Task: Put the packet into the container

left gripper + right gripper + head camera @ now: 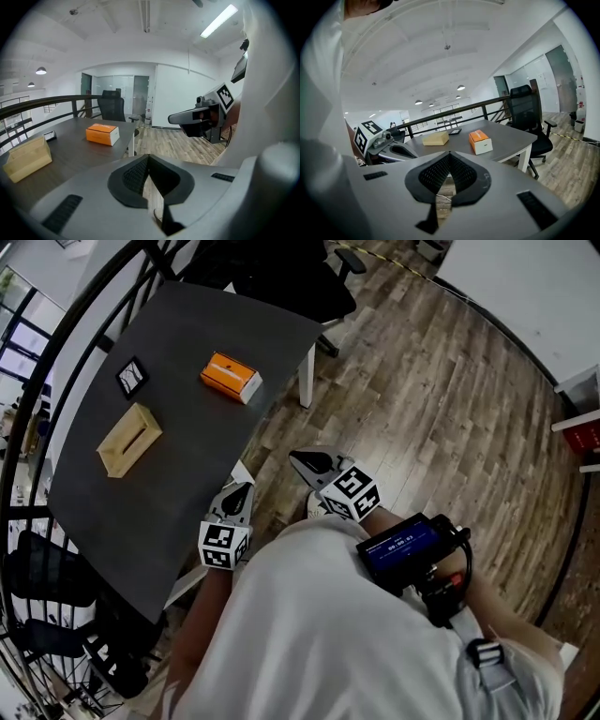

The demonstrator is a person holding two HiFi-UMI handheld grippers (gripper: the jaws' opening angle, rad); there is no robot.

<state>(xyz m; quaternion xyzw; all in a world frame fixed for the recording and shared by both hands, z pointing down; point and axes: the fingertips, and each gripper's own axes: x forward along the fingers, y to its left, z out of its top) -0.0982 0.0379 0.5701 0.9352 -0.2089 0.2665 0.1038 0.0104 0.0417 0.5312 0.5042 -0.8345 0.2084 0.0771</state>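
left gripper [244,490]: pinched shut, empty; just beside the near edge of the counter [187,484] | right gripper [300,461]: closed tight, empty; over the wood floor [422,409] | packet [231,377]: orange; lying on the counter's far side; well apart from both grippers | container [129,439]: tan; left of packet, apart from it

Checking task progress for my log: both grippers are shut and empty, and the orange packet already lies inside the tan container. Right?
No. The head view shows the orange packet lying on the table, apart from the tan container, not inside it. The left gripper and right gripper are indeed shut and empty.
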